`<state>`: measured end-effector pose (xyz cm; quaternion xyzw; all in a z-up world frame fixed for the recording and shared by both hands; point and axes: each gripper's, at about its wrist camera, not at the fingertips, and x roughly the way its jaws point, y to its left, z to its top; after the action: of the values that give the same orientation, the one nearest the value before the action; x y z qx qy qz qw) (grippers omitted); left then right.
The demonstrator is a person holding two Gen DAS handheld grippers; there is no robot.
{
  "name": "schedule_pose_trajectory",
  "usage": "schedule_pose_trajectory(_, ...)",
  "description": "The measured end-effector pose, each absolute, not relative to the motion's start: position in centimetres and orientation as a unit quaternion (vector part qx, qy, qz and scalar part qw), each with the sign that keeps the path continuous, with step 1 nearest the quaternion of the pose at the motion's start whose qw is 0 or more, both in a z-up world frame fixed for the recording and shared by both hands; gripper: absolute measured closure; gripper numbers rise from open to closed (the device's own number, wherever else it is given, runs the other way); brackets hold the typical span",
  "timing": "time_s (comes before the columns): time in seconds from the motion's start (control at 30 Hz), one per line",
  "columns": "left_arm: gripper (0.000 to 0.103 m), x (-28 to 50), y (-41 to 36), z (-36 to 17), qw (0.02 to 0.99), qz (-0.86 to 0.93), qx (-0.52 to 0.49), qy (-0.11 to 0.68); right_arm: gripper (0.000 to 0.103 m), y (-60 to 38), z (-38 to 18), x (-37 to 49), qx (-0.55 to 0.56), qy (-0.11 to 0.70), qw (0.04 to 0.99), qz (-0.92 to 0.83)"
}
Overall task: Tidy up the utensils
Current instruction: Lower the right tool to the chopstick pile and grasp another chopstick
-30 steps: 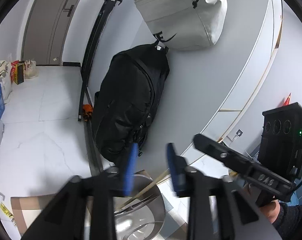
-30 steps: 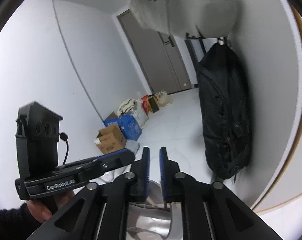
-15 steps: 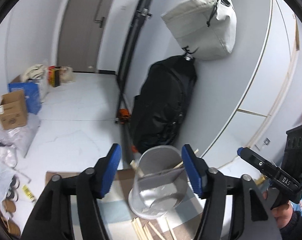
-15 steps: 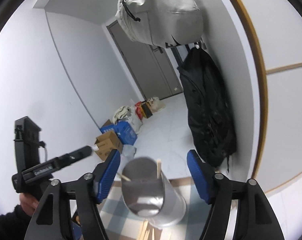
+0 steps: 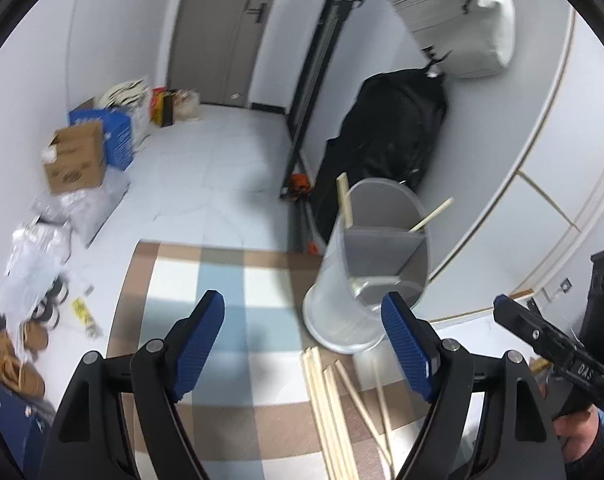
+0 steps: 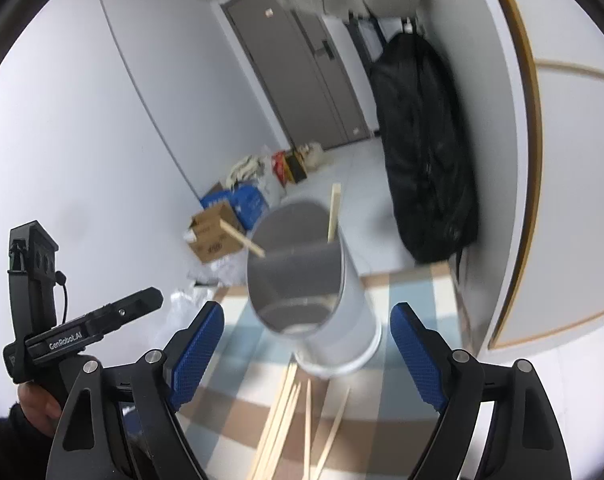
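Checked tablecloth (image 5: 230, 280) in brown, white and blue underfoot, white-walled entry room behind. Nearest us, a loose bundle of wooden chopsticks (image 5: 333, 412) lies flat on the cloth, a couple fanned off to the right; in the right view they (image 6: 286, 416) sit just in front of the holder's base. We judge them light, stiff and thin, likely to roll or scissor if pinched off-centre, so we'd take one near mid-length, pads square across it. Left gripper (image 5: 303, 344): jaws have just been opening, now wide, nothing between the pads, touching nothing. Right gripper (image 6: 305, 350): same, jaws just opened wide, empty, hanging above the sticks. Just beyond, the translucent utensil holder (image 5: 365, 276) stands upright on the cloth, a grey divider splitting it; two chopsticks already lean out of it, one to each side. Looks like light plastic, so we reckon it tips easily if nudged at the rim. Farther back: black backpack (image 5: 385, 140) against the wall, pale bag (image 5: 457, 20) hung above it, cardboard box (image 5: 76, 158) and clutter by the grey door (image 5: 218, 28).
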<state>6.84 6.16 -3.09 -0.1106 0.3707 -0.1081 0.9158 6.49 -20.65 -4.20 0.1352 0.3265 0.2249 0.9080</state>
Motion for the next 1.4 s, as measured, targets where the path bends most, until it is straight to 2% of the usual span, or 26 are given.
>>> schedule_pose_trajectory(0.1,0.021,6.5,6.4,-4.5,0.913,-0.097,-0.108,0.380,0.019,-20.0,-6.1,6.4,0.126,0.357,0.898,0.226)
schedule_pose_trajectory(0.2,0.021,5.9,6.7,-5.4,0.912,-0.090,-0.101,0.388,0.028,-18.7,-7.8,6.6,0.107,0.391,0.882,0.239)
schedule_pose_trajectory(0.27,0.021,5.9,7.0,-6.0,0.911,-0.080,-0.096,0.392,0.029,-17.6,-9.1,6.9,0.088,0.416,0.871,0.247)
schedule_pose_trajectory(0.37,0.020,5.9,7.7,-6.7,0.904,-0.073,-0.111,0.407,0.037,-16.0,-11.1,7.5,0.068,0.451,0.851,0.259)
schedule_pose_trajectory(0.43,0.020,5.6,8.1,-6.9,0.905,-0.067,-0.110,0.405,0.049,-15.0,-12.3,8.0,0.051,0.468,0.842,0.262)
schedule_pose_trajectory(0.63,0.020,5.1,9.0,-7.5,0.906,-0.059,-0.100,0.406,0.063,-11.6,-15.0,9.5,-0.021,0.494,0.831,0.255)
schedule_pose_trajectory(0.73,0.020,5.2,9.5,-7.9,0.903,-0.055,-0.100,0.414,0.067,-10.6,-15.8,10.0,-0.045,0.499,0.830,0.245)
schedule_pose_trajectory(0.9,0.020,5.4,10.0,-8.2,0.898,-0.060,-0.104,0.422,0.069,-10.3,-16.5,11.7,-0.039,0.504,0.830,0.236)
schedule_pose_trajectory(1.0,0.020,5.4,9.9,-8.3,0.898,-0.060,-0.100,0.424,0.085,-9.8,-17.0,12.3,-0.054,0.509,0.829,0.225)
schedule_pose_trajectory(1.13,0.020,5.7,9.8,-8.5,0.898,-0.053,-0.094,0.427,0.098,-9.8,-16.9,12.2,-0.072,0.501,0.835,0.215)
schedule_pose_trajectory(1.27,0.020,6.0,9.2,-9.2,0.892,-0.053,-0.085,0.441,0.099,-9.7,-16.7,11.7,-0.090,0.489,0.840,0.217)
schedule_pose_trajectory(1.4,0.020,6.1,7.3,-9.9,0.884,-0.070,-0.055,0.460,0.099,-10.6,-15.0,11.3,-0.060,0.467,0.854,0.220)
